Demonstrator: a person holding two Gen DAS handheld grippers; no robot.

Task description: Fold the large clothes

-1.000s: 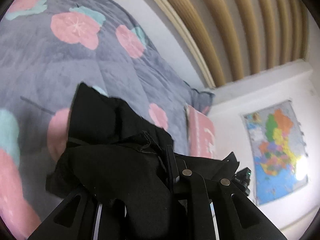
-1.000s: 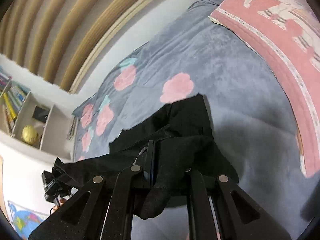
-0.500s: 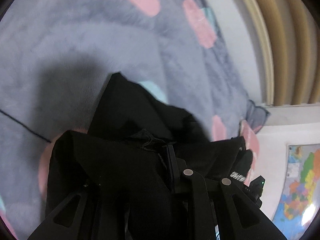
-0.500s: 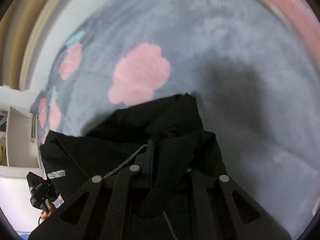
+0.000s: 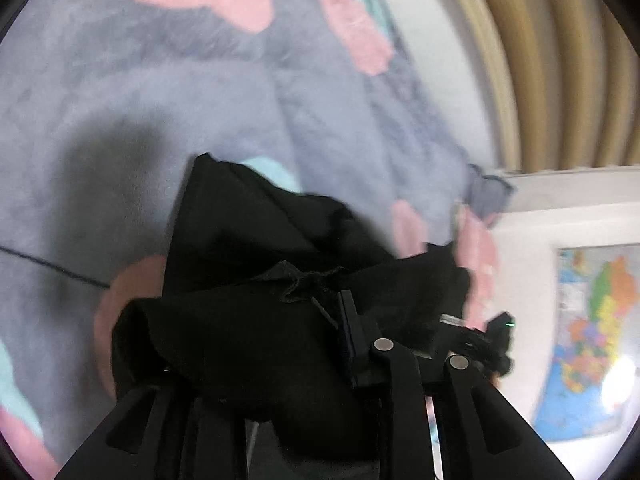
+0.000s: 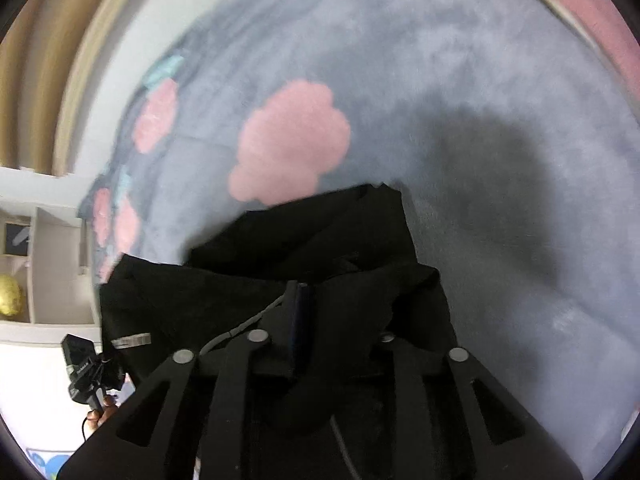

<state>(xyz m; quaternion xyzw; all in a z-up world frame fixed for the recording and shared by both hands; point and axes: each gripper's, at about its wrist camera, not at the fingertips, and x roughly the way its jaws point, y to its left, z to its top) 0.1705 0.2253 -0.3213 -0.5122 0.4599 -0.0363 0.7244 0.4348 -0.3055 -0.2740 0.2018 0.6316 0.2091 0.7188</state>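
a bed is filling most of both views, lying under a grey blanket (image 5: 140,92) printed with pink flowers (image 6: 290,140) and teal leaves. a pink pillow (image 6: 592,4) is sitting at its far edge. a ribbed wooden headboard (image 5: 560,60) is curving behind it against a white wall (image 5: 580,216). a colourful map (image 5: 592,336) is hanging there, catching glare. a white shelf (image 6: 48,264) is holding a gold ball (image 6: 9,294).

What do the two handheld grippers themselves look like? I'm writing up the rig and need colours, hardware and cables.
Both are matte black. The left gripper and the right gripper have angular finger links with triangular cut-outs and round silver pivot pins. A thin grey cable runs along the right one. Much of each is hidden behind black cloth.
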